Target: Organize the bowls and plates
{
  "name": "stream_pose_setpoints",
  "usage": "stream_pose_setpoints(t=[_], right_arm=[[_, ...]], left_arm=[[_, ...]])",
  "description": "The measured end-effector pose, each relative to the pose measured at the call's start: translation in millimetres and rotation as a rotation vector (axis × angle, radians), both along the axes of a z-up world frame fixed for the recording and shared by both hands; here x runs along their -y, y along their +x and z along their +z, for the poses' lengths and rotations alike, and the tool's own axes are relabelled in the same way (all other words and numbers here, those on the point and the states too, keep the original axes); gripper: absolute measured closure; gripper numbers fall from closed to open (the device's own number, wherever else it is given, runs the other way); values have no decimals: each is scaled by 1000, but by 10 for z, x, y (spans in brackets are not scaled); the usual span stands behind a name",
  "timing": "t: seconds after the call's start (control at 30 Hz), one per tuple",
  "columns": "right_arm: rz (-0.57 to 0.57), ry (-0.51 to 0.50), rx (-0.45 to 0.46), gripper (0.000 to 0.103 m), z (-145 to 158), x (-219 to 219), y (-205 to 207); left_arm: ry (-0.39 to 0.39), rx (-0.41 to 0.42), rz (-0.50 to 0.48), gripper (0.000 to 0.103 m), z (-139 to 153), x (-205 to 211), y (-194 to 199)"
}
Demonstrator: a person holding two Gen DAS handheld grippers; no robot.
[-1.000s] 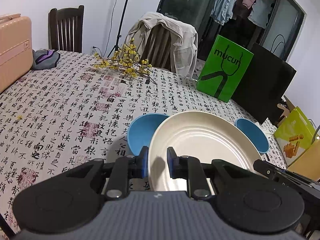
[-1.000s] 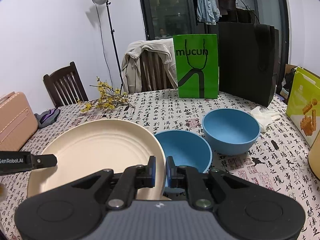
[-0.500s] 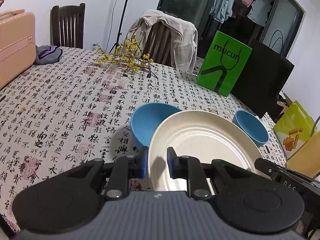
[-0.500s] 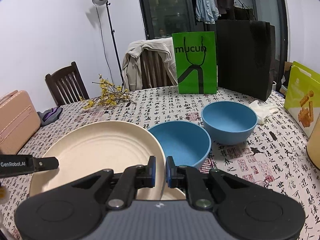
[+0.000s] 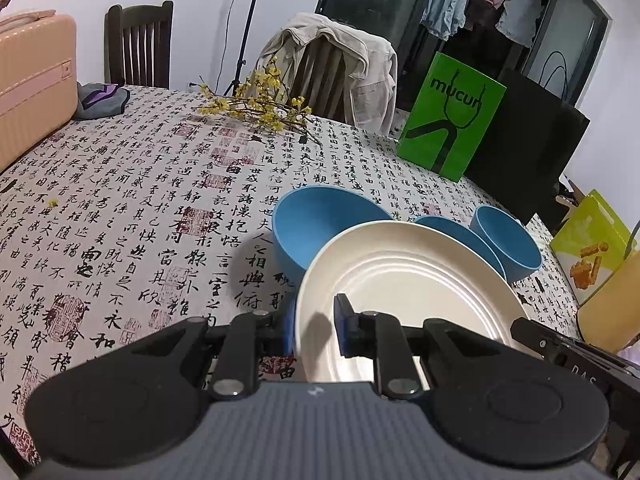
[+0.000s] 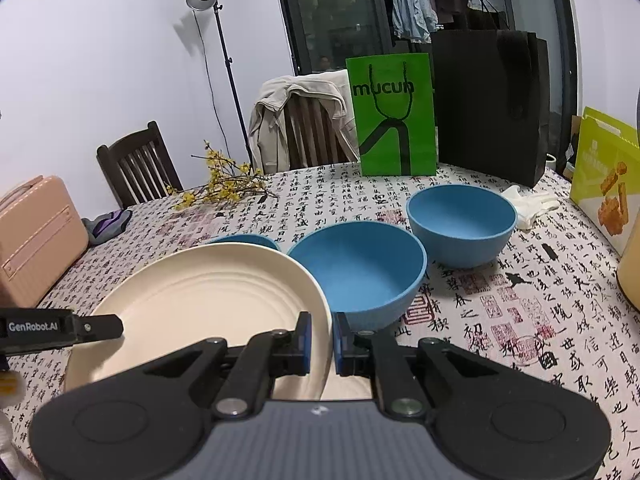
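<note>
Currently both grippers point downward. Left gripper (image 5: 314,330) is clamped on the cream plate (image 5: 408,296) rim at lower centre; right gripper (image 6: 321,338) is clamped on the opposite rim, blue bowls (image 6: 360,272) directly behind.

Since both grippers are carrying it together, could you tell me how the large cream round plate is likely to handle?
The large cream round plate keeps its flat shape between the left gripper and right gripper, so it is probably stiff. Its smooth, slightly glossy rim may slip in the narrow pads. Held only at the edges, it could tilt if one grip loosens.
</note>
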State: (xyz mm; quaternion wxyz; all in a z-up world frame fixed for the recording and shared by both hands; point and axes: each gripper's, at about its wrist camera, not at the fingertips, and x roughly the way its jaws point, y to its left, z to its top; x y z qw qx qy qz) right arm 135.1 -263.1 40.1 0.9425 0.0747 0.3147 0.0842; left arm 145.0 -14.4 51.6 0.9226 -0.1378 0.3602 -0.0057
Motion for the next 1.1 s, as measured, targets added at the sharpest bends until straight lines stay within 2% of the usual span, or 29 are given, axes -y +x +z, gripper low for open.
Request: stream_pose_setpoints(t=[0.83, 1.1], right_arm=[[-28, 12, -12, 92, -219, 184, -217], [-43, 13, -19, 92, -310, 234, -245]], left_arm=[[-3, -41, -49, 84, -275, 168, -98], [26, -51, -62, 84, -380, 263, -93]])
